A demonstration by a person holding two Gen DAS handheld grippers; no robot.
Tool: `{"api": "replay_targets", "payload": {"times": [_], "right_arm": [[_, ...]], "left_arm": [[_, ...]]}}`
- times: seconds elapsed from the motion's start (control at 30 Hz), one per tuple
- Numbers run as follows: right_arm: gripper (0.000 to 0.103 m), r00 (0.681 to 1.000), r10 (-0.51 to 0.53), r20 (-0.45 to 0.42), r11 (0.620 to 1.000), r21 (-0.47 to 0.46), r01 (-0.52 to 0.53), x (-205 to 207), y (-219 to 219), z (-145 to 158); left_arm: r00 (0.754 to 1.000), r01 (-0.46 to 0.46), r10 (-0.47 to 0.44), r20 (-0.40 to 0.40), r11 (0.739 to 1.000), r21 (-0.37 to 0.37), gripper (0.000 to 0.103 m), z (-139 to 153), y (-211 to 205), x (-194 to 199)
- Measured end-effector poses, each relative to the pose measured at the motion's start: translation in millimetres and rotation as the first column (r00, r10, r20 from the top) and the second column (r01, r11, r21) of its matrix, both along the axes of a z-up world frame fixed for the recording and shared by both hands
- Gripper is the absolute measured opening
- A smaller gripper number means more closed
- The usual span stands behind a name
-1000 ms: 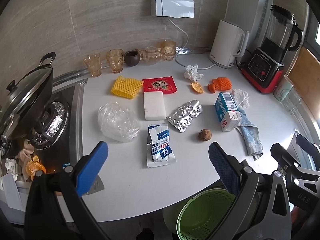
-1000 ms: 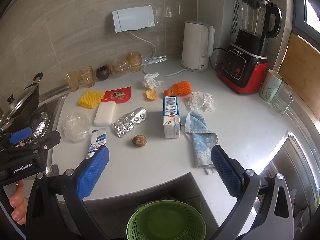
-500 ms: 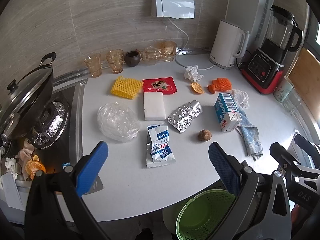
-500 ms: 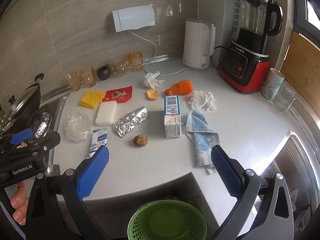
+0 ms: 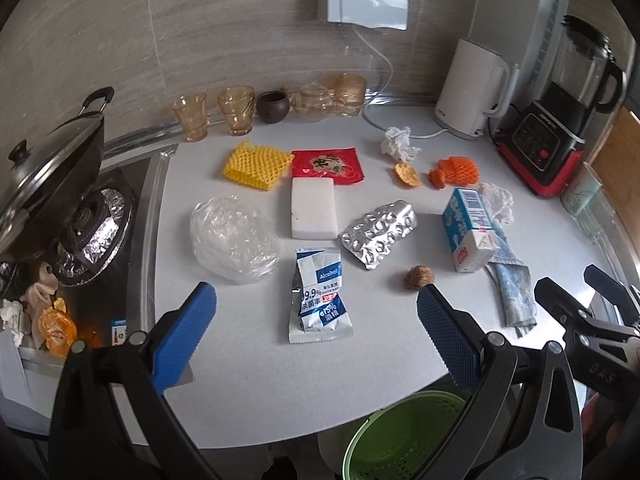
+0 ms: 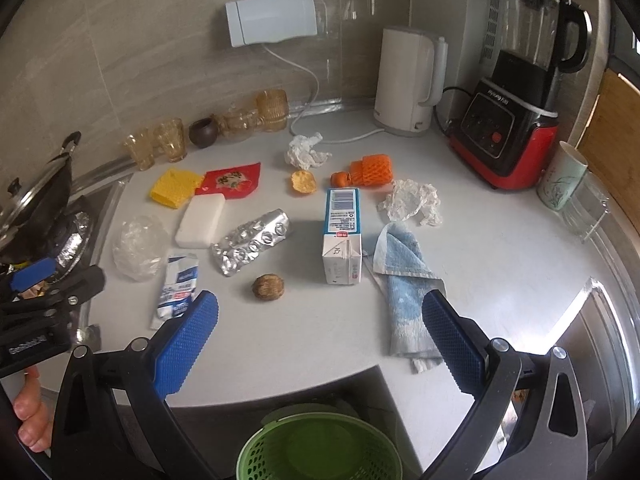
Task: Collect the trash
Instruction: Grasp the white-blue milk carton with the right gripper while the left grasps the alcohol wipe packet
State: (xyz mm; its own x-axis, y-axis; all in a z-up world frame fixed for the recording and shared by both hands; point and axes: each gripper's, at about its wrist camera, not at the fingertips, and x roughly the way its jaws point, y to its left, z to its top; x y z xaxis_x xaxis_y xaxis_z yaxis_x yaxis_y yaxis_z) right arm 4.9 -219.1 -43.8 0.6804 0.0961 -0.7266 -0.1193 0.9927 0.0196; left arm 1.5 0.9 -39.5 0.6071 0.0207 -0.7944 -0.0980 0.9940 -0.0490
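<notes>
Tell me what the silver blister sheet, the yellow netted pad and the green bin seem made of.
Silver blister sheet: likely aluminium foil, shiny, creased, with pressed bubbles.
Yellow netted pad: probably soft foam mesh, matte, with open diamond holes.
Green bin: apparently moulded plastic, with a perforated wall and smooth rim.

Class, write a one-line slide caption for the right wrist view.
Open hand-held gripper above a green bin, facing a counter littered with trash.

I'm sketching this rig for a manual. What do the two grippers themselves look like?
Both match: the left gripper and right gripper have black frames with silver bolts and two fingers faced with blue, knobbly-textured pads. White lettering marks each body's side. No cables or sleeves show.
</notes>
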Motion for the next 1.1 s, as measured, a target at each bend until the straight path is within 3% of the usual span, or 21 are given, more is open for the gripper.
{"api": "replay_targets", "payload": {"times": [0.2,0.23,0.43,0.6,0.7,0.73,0.77,1.1], "right_arm": [[0.101,0.999,-0.006,-0.032,0.998,-0.057,0.004,60,-12,-39],[0.101,0.995,0.007,-0.096,0.998,-0.056,-0.012,73,-13,-47],[0.100,0.988,0.021,-0.151,0.997,-0.072,-0.032,130,-12,-86],[0.085,0.977,0.037,-0.212,0.998,-0.043,-0.048,148,-11,-111],[0.062,0.968,0.060,-0.243,0.998,-0.018,-0.066,154,-11,-124],[0.047,0.965,0.071,-0.252,0.997,-0.003,-0.074,155,-11,-126],[0.042,0.963,0.078,-0.256,0.997,0.010,-0.078,155,-12,-127],[0.041,0.978,0.109,-0.180,0.992,0.084,-0.095,143,-34,-95]], "left_arm": [[0.997,-0.072,0.072,0.002,0.997,0.011,0.097,-19,2,14],[0.996,-0.085,0.084,0.005,0.996,0.020,0.097,-24,1,17],[0.994,-0.112,0.112,-0.005,0.993,0.031,0.097,-46,-10,25],[0.990,-0.131,0.131,-0.050,0.991,0.004,0.097,-68,-15,23],[0.987,-0.140,0.140,-0.072,0.990,0.009,0.097,-78,-17,22],[0.986,-0.142,0.143,-0.081,0.990,0.015,0.097,-82,-18,23],[0.986,-0.144,0.145,-0.087,0.989,0.021,0.097,-84,-19,24],[0.980,-0.133,0.145,-0.138,0.987,0.093,0.097,-115,-23,56]]}}
